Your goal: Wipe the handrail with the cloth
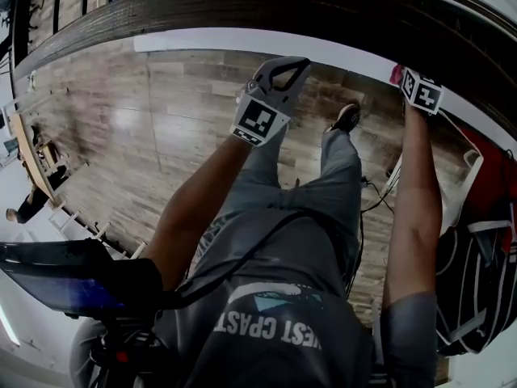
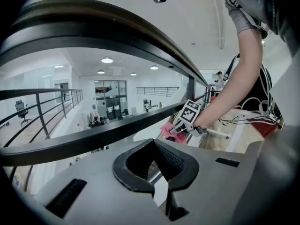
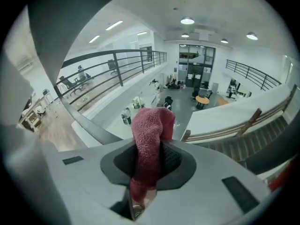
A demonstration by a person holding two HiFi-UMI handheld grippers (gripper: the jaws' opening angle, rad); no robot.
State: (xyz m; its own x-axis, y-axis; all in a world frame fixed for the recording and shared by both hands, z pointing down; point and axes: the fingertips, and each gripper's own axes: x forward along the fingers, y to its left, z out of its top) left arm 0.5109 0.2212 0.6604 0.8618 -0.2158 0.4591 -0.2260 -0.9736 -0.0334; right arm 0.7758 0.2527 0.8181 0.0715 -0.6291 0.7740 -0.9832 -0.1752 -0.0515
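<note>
Handrail [image 1: 242, 6]: dark, curved, running across the top of the head view. In the left gripper view it arcs overhead [image 2: 117, 27], with a lower dark rail [image 2: 93, 135] crossing beneath it.

Floor [image 1: 153, 136]: wood planks, below the rail.

Person: grey trousers [image 1: 323, 217] and shirt, both forearms reaching toward the rail.

Bag [image 1: 485, 241]: red and black, at the right edge of the head view, beside the right arm.

Left gripper [image 1: 284, 73]: held under the handrail and apart from it. Its own view shows the two fingers meeting at the tips [image 2: 153, 146], with nothing between them.

Right gripper [image 1: 404, 78]: raised to the rail's right stretch. It also shows in the left gripper view [image 2: 180, 125], just beside the lower rail. Its fingers are clamped on the cloth [image 3: 150, 158].

Cloth [image 3: 149, 139]: pink-red knit, pinched between the right gripper's fingers, with its free end standing up past the tips. In the head view it is a small pink patch [image 1: 395, 74] at the rail's edge. Whether it touches the rail cannot be made out.
</note>
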